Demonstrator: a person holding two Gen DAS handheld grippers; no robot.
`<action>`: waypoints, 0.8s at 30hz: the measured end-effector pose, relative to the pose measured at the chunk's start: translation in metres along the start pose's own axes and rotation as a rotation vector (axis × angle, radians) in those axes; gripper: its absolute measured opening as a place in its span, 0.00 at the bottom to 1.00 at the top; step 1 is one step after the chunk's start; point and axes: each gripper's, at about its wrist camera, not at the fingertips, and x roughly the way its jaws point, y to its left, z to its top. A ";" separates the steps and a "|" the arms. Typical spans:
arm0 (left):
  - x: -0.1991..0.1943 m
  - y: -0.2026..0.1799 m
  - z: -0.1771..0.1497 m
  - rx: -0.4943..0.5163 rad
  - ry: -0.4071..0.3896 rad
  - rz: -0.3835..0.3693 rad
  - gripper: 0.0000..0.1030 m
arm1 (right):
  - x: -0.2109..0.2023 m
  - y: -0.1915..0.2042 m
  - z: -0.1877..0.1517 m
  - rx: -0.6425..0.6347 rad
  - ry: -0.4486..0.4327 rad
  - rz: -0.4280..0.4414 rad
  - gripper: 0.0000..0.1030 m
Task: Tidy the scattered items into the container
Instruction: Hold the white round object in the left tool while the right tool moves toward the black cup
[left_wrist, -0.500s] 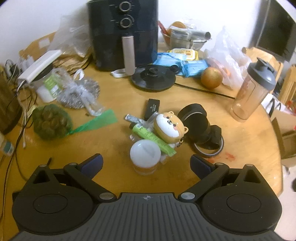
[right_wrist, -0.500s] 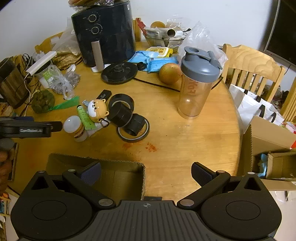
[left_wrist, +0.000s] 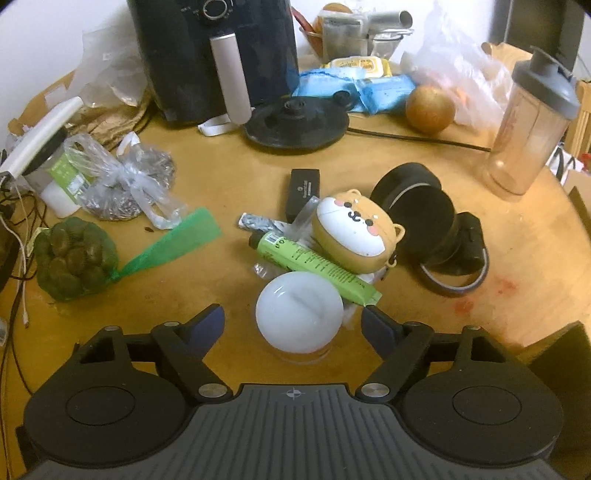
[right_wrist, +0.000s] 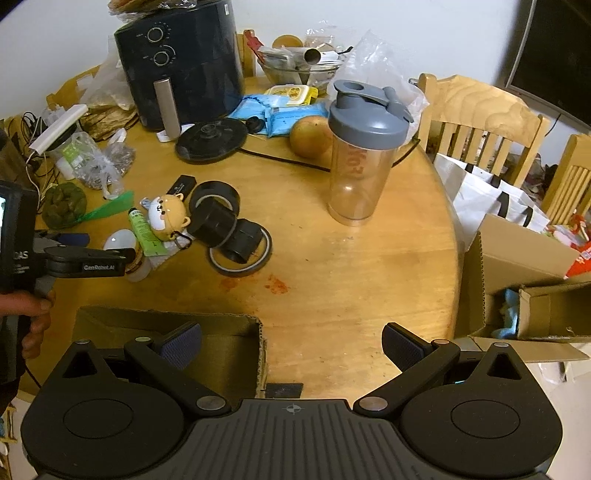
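left gripper (left_wrist: 293, 323) released, jaws either side of white-lidded jar (left_wrist: 299, 312) at lower centre, pads not touching. should centre jar, avoid green tube (left_wrist: 314, 264) before closing. right gripper (right_wrist: 291, 345) wide, empty, above cardboard box (right_wrist: 221, 325) at lower left.

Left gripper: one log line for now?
left gripper: open, around white-lidded jar | right gripper: open, empty | cardboard box: nothing visible inside
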 end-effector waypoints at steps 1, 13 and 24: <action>0.002 0.000 0.000 -0.001 0.004 -0.002 0.75 | 0.001 -0.001 0.000 0.001 0.004 0.002 1.00; 0.012 0.005 0.006 -0.042 0.001 -0.055 0.52 | 0.007 -0.003 0.005 -0.018 0.019 0.017 1.00; -0.002 0.013 0.000 -0.111 0.016 -0.062 0.51 | 0.009 -0.009 0.008 -0.013 0.008 0.109 1.00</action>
